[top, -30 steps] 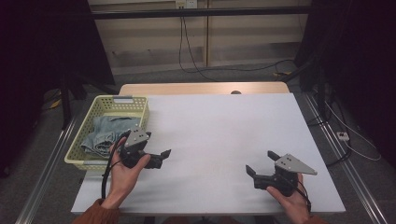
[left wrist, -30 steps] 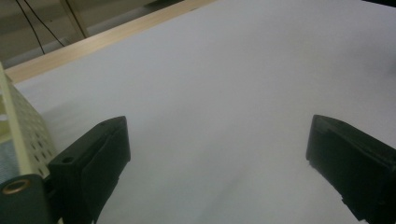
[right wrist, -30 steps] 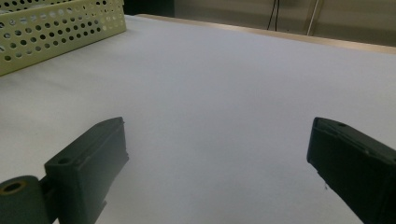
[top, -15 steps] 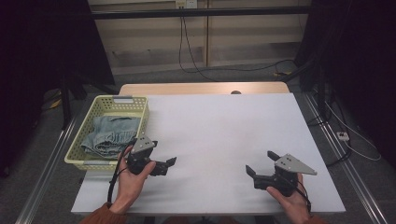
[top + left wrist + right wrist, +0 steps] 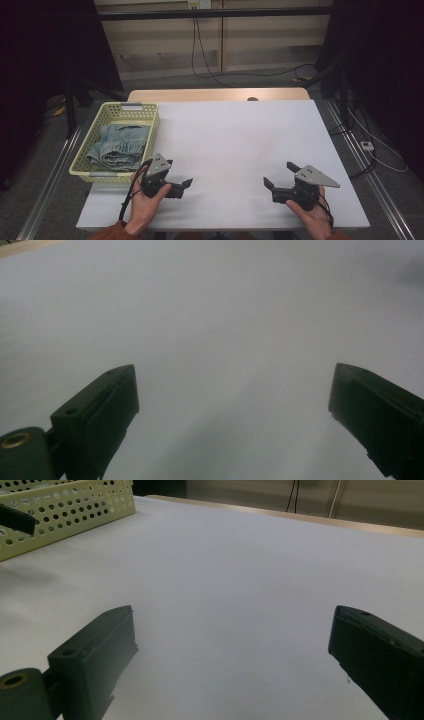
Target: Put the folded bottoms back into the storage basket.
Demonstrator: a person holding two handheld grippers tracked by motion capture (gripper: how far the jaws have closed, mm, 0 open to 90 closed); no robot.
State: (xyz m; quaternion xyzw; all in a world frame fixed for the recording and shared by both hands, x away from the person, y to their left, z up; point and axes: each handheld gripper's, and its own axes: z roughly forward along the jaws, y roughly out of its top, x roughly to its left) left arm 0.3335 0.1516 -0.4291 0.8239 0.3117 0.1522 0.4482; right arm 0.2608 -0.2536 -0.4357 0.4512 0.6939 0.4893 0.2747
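A pale yellow perforated basket stands at the left edge of the white table, with a crumpled blue denim garment inside it. My left gripper is held low just off the basket's near right corner, jaws open and pointing right, nothing between them. In the left gripper view the open jaws frame bare white tabletop. My right gripper rests near the front right of the table, open and empty, pointing left. From the right gripper view the basket's wall is at the far left.
A bare wooden strip runs along the table's far edge. Metal rails flank the table on both sides, and cables lie on the floor at the right. A jaw tip of the other gripper crosses the basket wall.
My left gripper has drawn back from the basket's near corner toward the front edge and a little to the right, still open. The right gripper has stayed put.
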